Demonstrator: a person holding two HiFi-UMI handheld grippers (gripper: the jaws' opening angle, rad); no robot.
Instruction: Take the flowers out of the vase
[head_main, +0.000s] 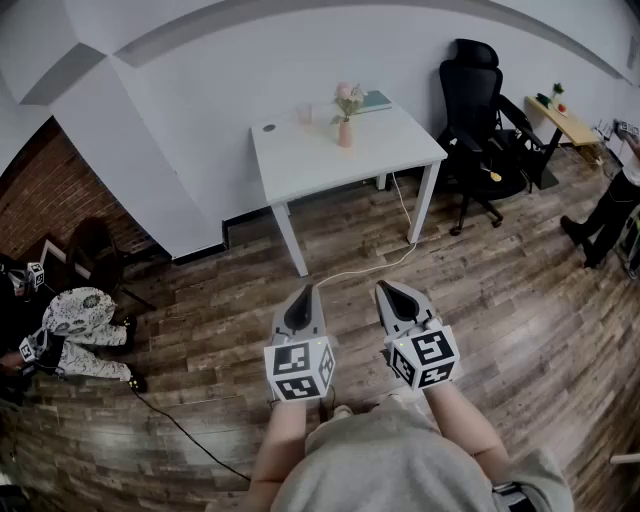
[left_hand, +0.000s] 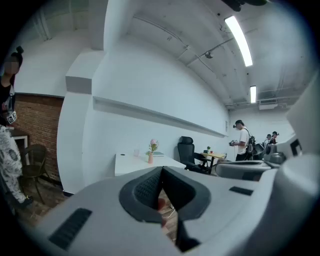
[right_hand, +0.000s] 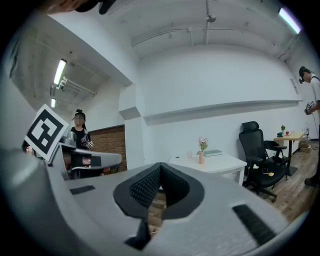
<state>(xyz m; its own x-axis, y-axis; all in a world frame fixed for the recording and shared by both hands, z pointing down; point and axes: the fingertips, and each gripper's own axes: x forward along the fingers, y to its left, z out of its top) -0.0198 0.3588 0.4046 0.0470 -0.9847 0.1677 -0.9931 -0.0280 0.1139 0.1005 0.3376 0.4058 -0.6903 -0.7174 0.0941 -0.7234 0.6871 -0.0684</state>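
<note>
A small pink vase (head_main: 345, 132) holding pale pink flowers (head_main: 349, 97) stands upright near the back of a white table (head_main: 330, 160). Both grippers hang over the wooden floor well short of the table, side by side and pointing toward it. My left gripper (head_main: 305, 292) is shut with nothing in it, and my right gripper (head_main: 386, 289) is shut and empty too. In the left gripper view the vase (left_hand: 150, 159) and flowers (left_hand: 153, 145) appear small and far beyond the closed left gripper (left_hand: 161, 171). The right gripper view shows the vase (right_hand: 201, 159) far past the closed right gripper (right_hand: 160, 167).
A clear cup (head_main: 303, 115) and a greenish book (head_main: 376, 101) also lie on the table. A black office chair (head_main: 482, 120) stands right of it, with a small wooden desk (head_main: 570, 124) and a person (head_main: 608, 208) beyond. A white cable (head_main: 372, 264) trails across the floor. Another person (head_main: 78, 322) is at the left.
</note>
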